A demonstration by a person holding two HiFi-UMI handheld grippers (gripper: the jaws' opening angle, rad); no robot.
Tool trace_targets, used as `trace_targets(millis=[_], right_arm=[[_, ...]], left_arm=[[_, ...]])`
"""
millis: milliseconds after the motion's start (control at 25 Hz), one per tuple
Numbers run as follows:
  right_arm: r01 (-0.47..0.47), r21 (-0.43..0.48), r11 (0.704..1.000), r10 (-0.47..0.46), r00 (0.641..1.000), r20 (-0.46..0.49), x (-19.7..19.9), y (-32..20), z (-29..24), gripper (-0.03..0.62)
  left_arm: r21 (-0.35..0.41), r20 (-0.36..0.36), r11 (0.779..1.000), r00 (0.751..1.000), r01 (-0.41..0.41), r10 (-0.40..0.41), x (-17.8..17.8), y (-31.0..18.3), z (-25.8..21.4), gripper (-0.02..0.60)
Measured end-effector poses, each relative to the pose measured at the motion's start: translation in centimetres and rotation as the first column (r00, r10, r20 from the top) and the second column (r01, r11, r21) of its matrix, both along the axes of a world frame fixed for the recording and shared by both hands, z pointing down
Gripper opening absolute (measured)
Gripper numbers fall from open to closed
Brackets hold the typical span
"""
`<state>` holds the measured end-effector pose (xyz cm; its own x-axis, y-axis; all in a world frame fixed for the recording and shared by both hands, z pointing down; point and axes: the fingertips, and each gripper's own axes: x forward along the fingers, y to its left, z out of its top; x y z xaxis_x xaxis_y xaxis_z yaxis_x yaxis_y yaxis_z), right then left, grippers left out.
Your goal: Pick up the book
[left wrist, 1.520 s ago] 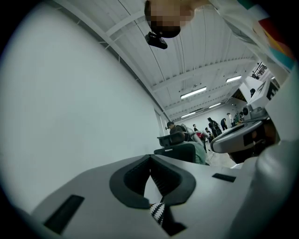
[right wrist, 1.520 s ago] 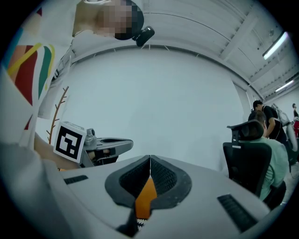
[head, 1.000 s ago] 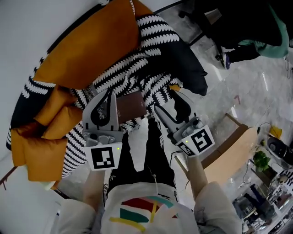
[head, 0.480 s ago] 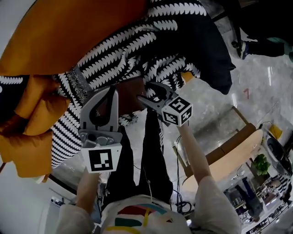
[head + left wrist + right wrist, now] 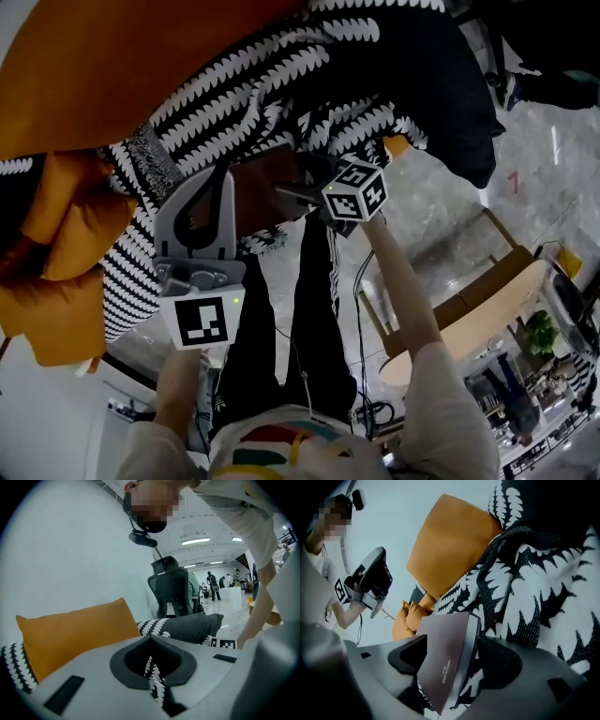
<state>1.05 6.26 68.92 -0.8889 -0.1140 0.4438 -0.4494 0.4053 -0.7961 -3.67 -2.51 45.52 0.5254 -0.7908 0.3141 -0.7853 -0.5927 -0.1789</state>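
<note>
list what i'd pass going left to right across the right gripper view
left gripper → small orange cushions → book → black and white blanket. The big orange cushion spans the middle above them, so it is left out.

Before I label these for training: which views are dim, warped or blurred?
Head view: dim, bent by the fisheye; book in shade but crisp. Left gripper view: bright, with a dark round edge; cushion clear. Right gripper view: the book's print is readable; blanket stretched toward the rim.
</note>
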Motion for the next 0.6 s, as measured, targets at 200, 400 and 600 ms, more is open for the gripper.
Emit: trace_targets(millis=[200,400,600], right_arm=[[0.032,0.000,0.999,-0.032,0.999,-0.035,0.2,0.1,1.0,0.327],[0.062,-0.026,0.998,-0.064,0.996,-0.064,0.6,1.0,2.1,0.325],[0.056,-0.110,0.992,-0.062,0.997,-0.050,0.6,0.0,2.4,0.242]], left_arm=[[-0.020,0.010,1.000,1.000,-0.005,0.005,-0.3,0.7,1.6,0.005],[-0.029,0.026,1.000,1.000,0.010,-0.009,-1.0,2.2,2.6,0.005],[-0.035,0.028,0.999,0.999,0.023,-0.022,-2.3,2.1,2.8,0.005]])
